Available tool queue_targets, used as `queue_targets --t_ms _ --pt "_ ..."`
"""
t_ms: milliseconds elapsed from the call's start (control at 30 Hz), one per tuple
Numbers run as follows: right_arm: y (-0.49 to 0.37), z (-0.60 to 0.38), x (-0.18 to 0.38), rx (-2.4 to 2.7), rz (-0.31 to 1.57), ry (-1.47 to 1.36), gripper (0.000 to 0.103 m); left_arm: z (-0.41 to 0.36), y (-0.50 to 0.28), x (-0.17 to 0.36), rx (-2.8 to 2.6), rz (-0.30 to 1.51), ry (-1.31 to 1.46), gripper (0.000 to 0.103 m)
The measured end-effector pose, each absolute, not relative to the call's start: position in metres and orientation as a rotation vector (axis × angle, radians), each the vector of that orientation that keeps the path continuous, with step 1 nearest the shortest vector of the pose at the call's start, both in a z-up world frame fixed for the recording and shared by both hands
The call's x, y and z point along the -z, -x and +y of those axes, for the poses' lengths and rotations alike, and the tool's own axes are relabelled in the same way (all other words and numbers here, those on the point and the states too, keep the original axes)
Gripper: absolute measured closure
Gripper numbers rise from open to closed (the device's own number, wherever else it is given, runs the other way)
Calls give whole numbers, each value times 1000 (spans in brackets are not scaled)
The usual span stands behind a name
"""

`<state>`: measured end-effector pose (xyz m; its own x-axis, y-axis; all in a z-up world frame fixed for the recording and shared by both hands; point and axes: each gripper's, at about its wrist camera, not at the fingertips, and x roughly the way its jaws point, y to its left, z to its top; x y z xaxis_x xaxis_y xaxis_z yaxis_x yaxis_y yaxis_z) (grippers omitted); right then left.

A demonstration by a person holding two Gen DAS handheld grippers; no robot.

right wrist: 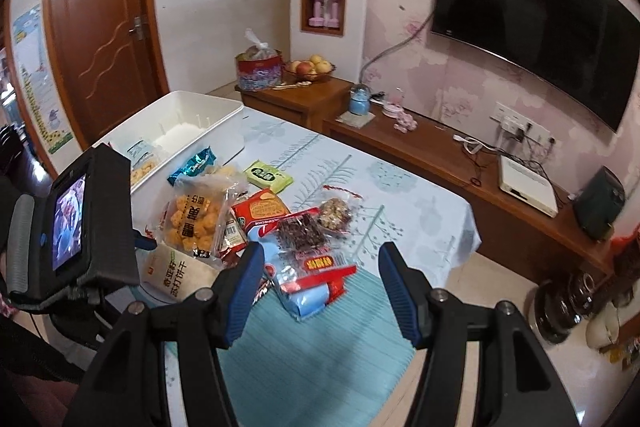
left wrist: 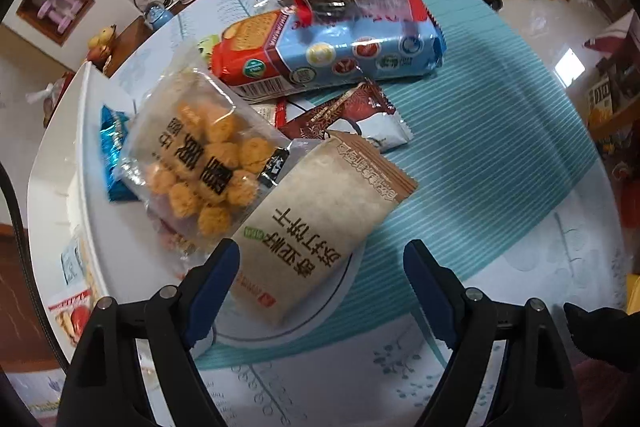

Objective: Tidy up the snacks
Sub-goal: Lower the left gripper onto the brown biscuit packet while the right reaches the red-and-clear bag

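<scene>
Left claw stands wide and empty just above the beige packet, right claw likewise over the blue pack; recommend centring each packet between pads before closing.

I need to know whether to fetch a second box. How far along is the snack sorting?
Barely begun. The white bin holds one or two packets. Both tongs, left and right, are open and empty. The pile remains: the puff bag, the beige cracker pack and the blue biscuit pack.
</scene>
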<state>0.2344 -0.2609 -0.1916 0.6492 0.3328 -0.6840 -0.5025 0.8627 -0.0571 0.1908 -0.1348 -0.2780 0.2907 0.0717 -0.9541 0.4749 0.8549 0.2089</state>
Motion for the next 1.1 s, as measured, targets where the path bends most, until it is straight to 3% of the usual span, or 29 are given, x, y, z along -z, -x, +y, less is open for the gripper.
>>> queue_targets --t_ms 267,633,867,1100 --pt "-264 -247 233 -588 726 241 43 -133 -204 291 307 1245 -539 20" --pt "-285 -236 273 -591 767 215 43 -136 -207 299 360 1209 -580 10" --pt "-296 -235 289 -572 798 188 43 -131 -205 300 379 1183 -565 11" --pt "-309 -240 299 -564 832 77 41 -129 -196 299 424 1199 -539 19"
